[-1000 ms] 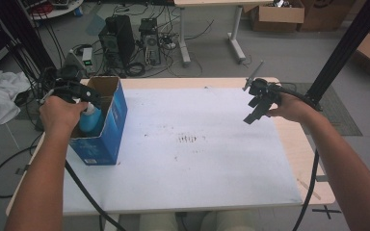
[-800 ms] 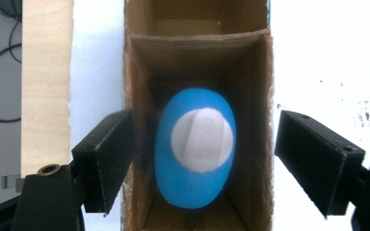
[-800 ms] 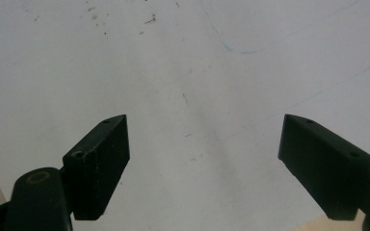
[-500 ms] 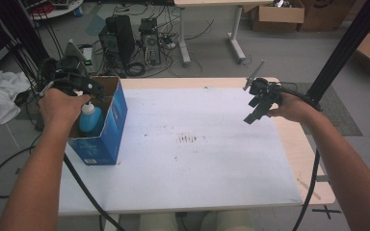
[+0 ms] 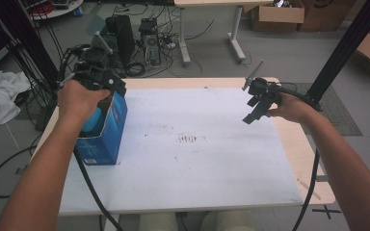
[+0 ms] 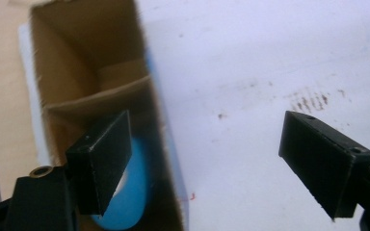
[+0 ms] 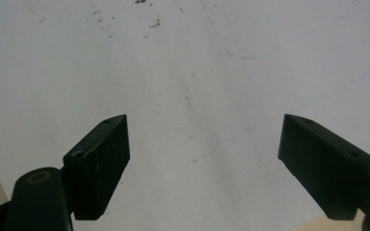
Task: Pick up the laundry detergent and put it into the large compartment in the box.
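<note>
In the high view, the left hand-held gripper (image 5: 107,83) hangs over the open blue box (image 5: 107,132), with a light blue object (image 5: 94,120) inside just beneath it. The right hand-held gripper (image 5: 254,105) hovers above the white tabletop (image 5: 207,159), well apart from the box.

In the left gripper view, the jaws have just been opening and stand wide with nothing between them; the light blue object (image 6: 125,202) lies below the left jaw.

In the right gripper view, the jaws gape empty over the tabletop (image 7: 192,72).

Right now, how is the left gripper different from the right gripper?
The left gripper hangs over the open blue box, with a blue thing lying inside the box beneath it; the right gripper hangs over the bare white table. In the high view the left gripper sits at the table's far left edge, the right gripper near its right side. Both have black jaws standing wide open with nothing between them.
</note>
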`<state>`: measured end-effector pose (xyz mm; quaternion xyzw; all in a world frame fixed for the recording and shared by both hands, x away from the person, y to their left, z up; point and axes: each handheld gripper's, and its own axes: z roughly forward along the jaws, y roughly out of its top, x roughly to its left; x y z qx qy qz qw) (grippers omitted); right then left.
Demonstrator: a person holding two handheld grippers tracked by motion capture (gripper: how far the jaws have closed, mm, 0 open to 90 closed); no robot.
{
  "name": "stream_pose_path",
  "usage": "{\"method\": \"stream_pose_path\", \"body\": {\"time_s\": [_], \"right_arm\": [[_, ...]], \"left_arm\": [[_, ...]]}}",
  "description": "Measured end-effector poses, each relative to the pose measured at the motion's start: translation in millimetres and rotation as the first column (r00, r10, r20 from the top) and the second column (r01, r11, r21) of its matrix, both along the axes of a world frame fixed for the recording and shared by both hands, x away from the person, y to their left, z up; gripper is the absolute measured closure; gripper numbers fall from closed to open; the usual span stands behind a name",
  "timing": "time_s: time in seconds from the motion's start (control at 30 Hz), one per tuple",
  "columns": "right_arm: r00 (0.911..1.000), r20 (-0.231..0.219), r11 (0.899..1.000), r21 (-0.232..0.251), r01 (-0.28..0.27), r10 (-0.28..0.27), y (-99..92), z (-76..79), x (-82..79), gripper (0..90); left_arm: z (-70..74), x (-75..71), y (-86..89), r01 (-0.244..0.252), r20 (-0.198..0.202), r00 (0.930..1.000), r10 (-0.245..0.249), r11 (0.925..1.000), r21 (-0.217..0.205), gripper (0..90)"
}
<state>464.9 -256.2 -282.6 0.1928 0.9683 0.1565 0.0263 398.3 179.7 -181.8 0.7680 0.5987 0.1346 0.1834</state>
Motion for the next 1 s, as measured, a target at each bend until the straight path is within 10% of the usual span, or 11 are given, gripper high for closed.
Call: {"method": "stream_pose_path", "body": {"time_s": [0.4, 0.6, 0.87, 0.93, 1.0], "right_arm": [[1.0000, 0.000, 1.000, -0.002, 0.000, 0.000, -2.3, -0.5, -2.1, 18.4], [1.0000, -0.002, 1.000, -0.001, 0.009, -0.009, -5.1, -0.9, -3.4, 18.4], [1.0000, -0.002, 1.000, -0.009, 0.004, -0.004, -1.2, -2.3, -4.0, 18.2], [1.0000, -0.005, 1.000, -0.012, 0.005, -0.005, 0.5, -2.9, -4.1, 18.1], [1.0000, -0.007, 1.000, -0.015, 0.007, -0.007, 2.4, -3.4, -4.7, 18.1]], "left_arm": [[3.1, 3.6, -55.0, 0.218, 0.007, 0.9759, -0.218, 0.9745, 0.054, 19.7], [0.4, 7.1, -80.3, 0.336, 0.022, 0.9407, -0.338, 0.9391, 0.071, 19.8], [-4.8, 9.6, -99.4, 0.401, 0.012, 0.9151, -0.403, 0.9128, 0.079, 19.8], [-7.7, 12.0, -105.7, 0.449, -0.004, 0.8926, -0.451, 0.8892, 0.085, 19.8], [-9.1, 12.5, -108.1, 0.465, -0.008, 0.8846, -0.466, 0.8808, 0.088, 19.8]]}}
